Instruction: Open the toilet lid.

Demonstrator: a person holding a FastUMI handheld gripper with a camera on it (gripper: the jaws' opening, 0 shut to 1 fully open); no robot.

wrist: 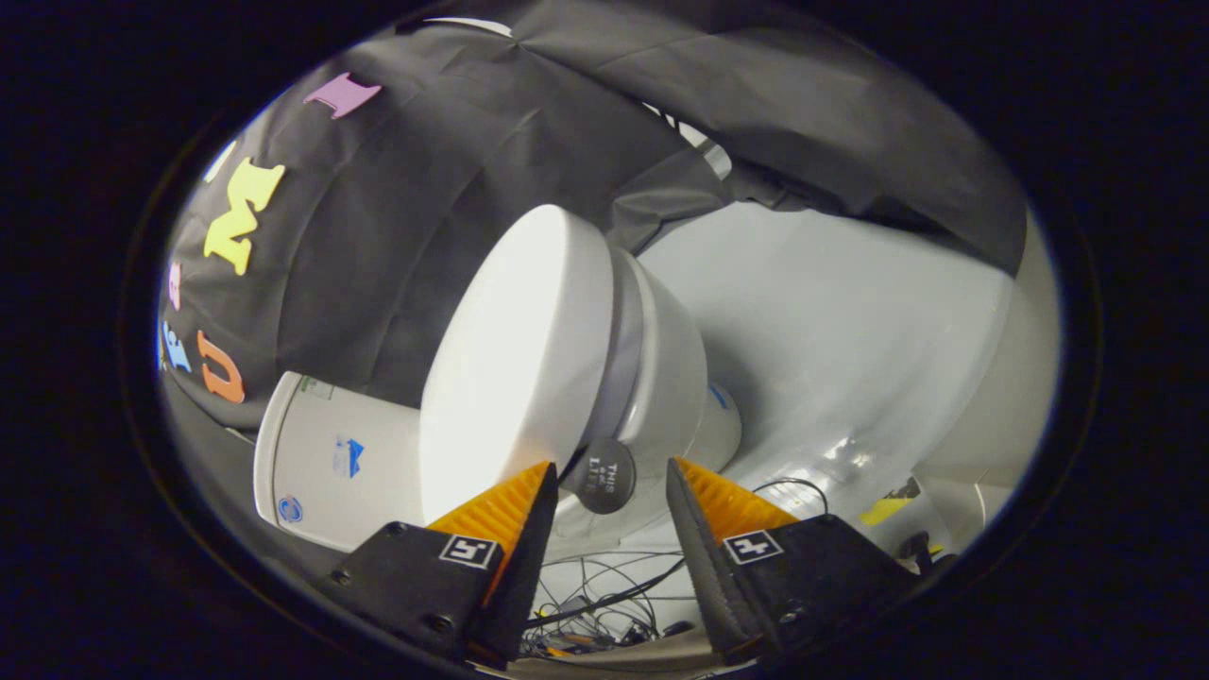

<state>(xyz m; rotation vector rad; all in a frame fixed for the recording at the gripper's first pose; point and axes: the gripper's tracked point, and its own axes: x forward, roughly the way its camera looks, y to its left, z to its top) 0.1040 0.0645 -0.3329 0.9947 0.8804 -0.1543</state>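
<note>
Tongs (609, 491) stand spread and gripping nothing, the round dark lift tab (604, 475) sitting between their tips. To lift well, I judge they should ease forward, pinch that tab squarely, then swing along the hinge's arc (not pull straight). Just beyond the tab lies the toilet lid (515, 368), closed on its seat; farther off, the tank (331, 463).

The camera rides on the gripper (609, 477), looking forward along its two parted fingers (view rolled sideways), close to the front edge of the toilet lid (515, 359)
</note>
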